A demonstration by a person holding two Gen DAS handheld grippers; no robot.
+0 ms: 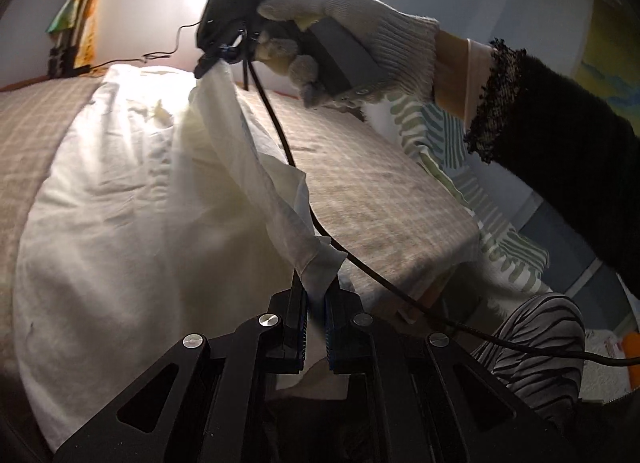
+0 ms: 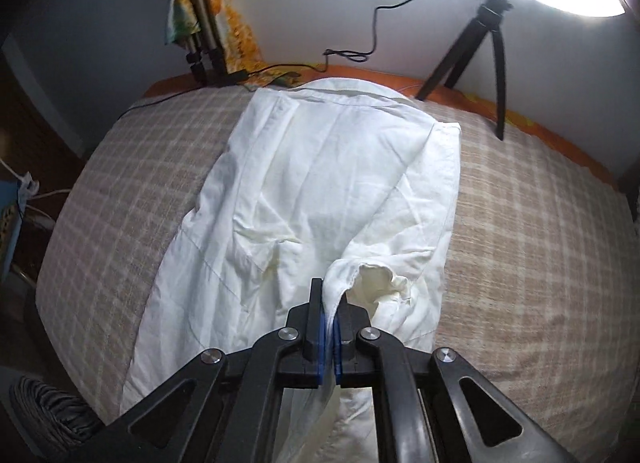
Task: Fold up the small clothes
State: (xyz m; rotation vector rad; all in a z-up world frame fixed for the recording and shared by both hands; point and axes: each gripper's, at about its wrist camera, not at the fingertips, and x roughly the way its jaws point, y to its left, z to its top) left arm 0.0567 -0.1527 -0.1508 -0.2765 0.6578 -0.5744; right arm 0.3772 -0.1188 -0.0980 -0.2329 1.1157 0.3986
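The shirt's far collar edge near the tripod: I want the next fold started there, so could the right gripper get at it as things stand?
Probably not yet: the right gripper is shut on a bunched part of the white shirt. The path over the bed looks free otherwise.

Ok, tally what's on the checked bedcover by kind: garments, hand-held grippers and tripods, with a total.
White shirt: 1
Hand-held grippers: 2, the left hand-held gripper and the right hand-held gripper, each clamped on the shirt
Tripods: 2, a black tripod and a silver tripod
Total: 5
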